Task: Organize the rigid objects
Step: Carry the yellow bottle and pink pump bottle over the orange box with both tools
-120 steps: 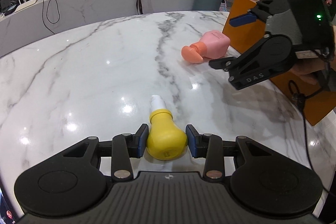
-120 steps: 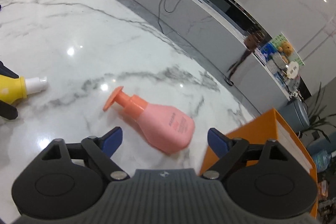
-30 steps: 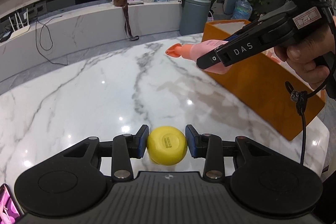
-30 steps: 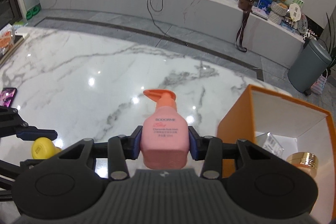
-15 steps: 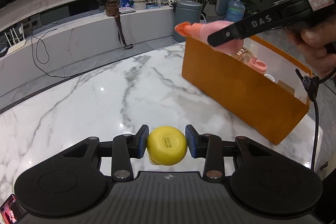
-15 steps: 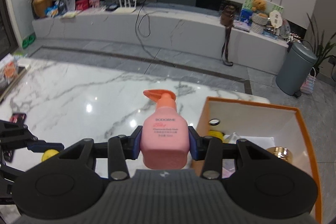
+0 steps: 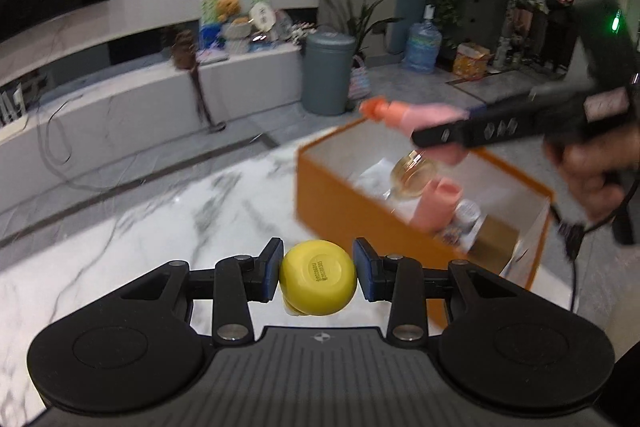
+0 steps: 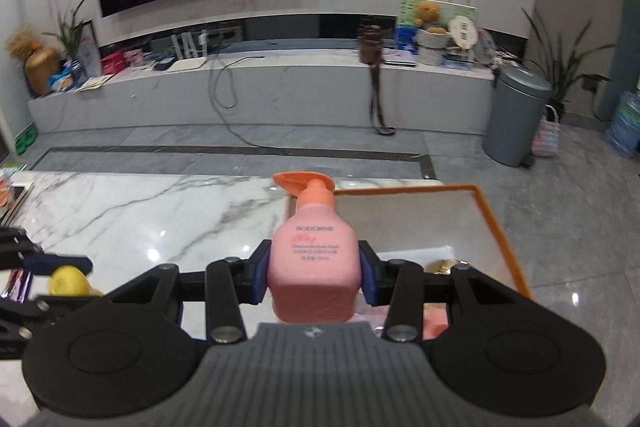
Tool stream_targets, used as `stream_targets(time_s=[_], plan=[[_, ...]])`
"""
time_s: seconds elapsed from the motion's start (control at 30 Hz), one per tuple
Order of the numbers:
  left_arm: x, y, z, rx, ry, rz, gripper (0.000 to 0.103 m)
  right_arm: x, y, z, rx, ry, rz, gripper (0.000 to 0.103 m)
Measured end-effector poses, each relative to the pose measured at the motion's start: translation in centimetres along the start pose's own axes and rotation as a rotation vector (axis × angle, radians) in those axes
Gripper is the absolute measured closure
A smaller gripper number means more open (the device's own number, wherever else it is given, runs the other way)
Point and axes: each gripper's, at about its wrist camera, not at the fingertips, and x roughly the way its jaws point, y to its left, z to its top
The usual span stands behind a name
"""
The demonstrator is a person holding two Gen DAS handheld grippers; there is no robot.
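My left gripper (image 7: pixel 318 271) is shut on a small yellow bottle (image 7: pixel 318 277), held in the air with its flat base toward the camera. My right gripper (image 8: pixel 314 275) is shut on a pink pump bottle (image 8: pixel 313 259) with an orange pump head, carried over the open orange box (image 8: pixel 502 227). In the left wrist view the pink pump bottle (image 7: pixel 424 117) hangs above the orange box (image 7: pixel 360 223), which stands to the right of and beyond the yellow bottle. The yellow bottle (image 8: pixel 68 281) shows at the far left of the right wrist view.
The orange box stands at the right end of a white marble table (image 8: pixel 132 215) and holds a gold-lidded jar (image 7: pixel 414 171), a pink tube (image 7: pixel 436 205) and other small items. A hand (image 7: pixel 592 175) grips the right tool. A grey bin (image 8: pixel 514 115) stands on the floor beyond.
Both grippers have risen and moved toward the orange box. The pink bottle went from beside the box's near wall to above its opening. The yellow bottle came closer to the box.
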Motion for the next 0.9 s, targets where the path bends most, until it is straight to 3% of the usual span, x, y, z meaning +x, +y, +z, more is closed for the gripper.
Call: stream_targets(time_s=[0.4, 0.63, 0.9], plan=[[5.4, -7.1, 6.1, 0.096, -0.006, -0.111, 0.060, -0.3, -5.7, -0.7, 0.129, -0.003, -0.080, 0.059], [8.7, -8.7, 6.4, 0.015, 0.004, -0.169, 0.060, 0.0, -7.9, -1.6, 0.162, 0.021, -0.108, 0.060], [12.1, -8.2, 6.5, 0.008, 0.062, -0.144, 0.060, -0.3, -9.1, -2.2, 0.174, 0.045, -0.113, 0.060]])
